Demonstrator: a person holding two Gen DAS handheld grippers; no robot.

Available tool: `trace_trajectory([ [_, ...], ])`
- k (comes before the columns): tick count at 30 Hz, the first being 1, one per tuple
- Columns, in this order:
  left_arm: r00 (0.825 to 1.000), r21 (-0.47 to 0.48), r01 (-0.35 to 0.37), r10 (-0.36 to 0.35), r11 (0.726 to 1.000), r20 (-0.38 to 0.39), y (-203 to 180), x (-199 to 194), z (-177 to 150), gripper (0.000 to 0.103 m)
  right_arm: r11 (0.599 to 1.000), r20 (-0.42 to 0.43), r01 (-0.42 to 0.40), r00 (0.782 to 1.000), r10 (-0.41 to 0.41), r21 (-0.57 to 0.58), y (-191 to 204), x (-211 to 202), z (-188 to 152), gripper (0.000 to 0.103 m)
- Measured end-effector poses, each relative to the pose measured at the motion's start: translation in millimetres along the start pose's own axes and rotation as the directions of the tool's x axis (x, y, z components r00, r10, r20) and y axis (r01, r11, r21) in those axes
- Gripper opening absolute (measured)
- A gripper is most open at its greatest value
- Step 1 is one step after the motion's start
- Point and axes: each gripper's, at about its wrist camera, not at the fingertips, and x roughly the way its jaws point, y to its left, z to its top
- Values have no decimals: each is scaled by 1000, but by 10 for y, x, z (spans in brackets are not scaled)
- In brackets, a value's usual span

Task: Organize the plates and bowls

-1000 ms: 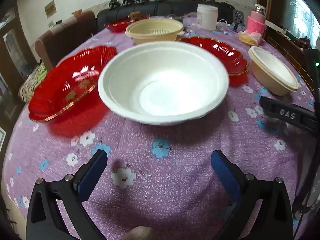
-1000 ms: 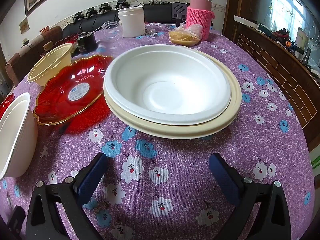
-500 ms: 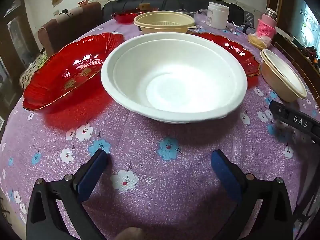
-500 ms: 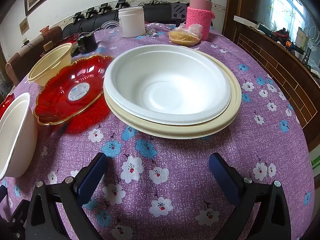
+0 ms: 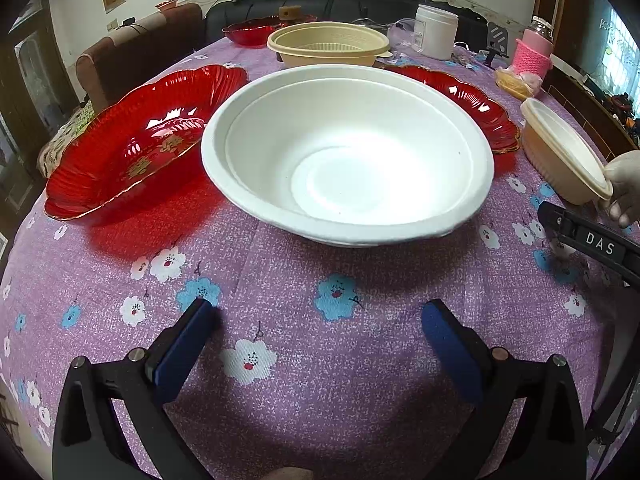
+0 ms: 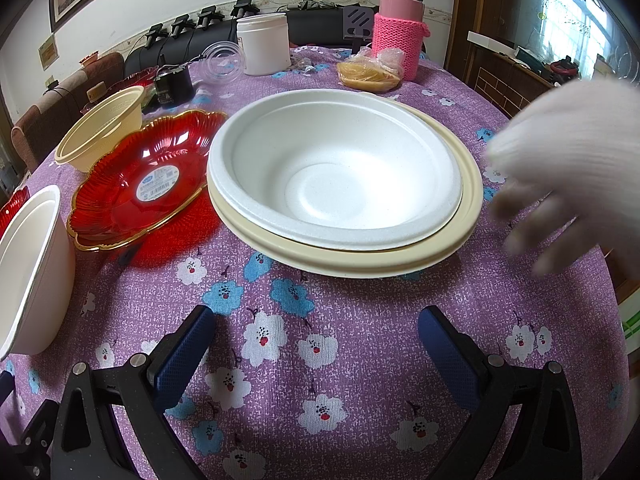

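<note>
A white foam bowl (image 5: 348,156) stands upright near the middle of the tabletop, directly ahead of the left gripper (image 5: 320,324), whose blue-padded fingers are spread wide with nothing between them. To its left, a red gold-rimmed plate (image 5: 140,144) sits tilted toward the left edge of the table; its rim looks to meet the bowl's, but contact cannot be confirmed. A second red plate (image 5: 472,100) lies behind and to the right of the bowl. Behind the bowl stands a beige basket bowl (image 5: 328,46). Ahead of the right gripper (image 6: 316,326), also spread wide and holding nothing, a second white foam bowl (image 6: 332,168) is nested in a beige bowl (image 6: 468,216), toward the right edge of the table. A blurred white-gloved hand (image 6: 568,172) hovers just right of this stack. The tabletop is covered by a purple cloth (image 6: 340,360) printed with white and blue flowers. Toward the far edge stand a white jar (image 6: 264,44), a pink flask (image 6: 400,36) in a knitted sleeve, and a bag of yellow bands (image 6: 368,72). A brown chair (image 5: 136,60) stands by the far left edge of the table, and a dark sofa (image 5: 320,8) backs against the pale wall.
</note>
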Motion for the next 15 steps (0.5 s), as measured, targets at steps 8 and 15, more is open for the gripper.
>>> trace_trajectory([
  [8, 1000, 0, 1, -1, 1000, -2, -7, -10, 8, 103, 1000, 0, 0, 1000, 0, 0, 0, -1, 0, 102],
  [15, 1000, 1, 2, -2, 1000, -3, -13, -14, 8, 103, 1000, 0, 0, 1000, 0, 0, 3, -1, -1, 102],
])
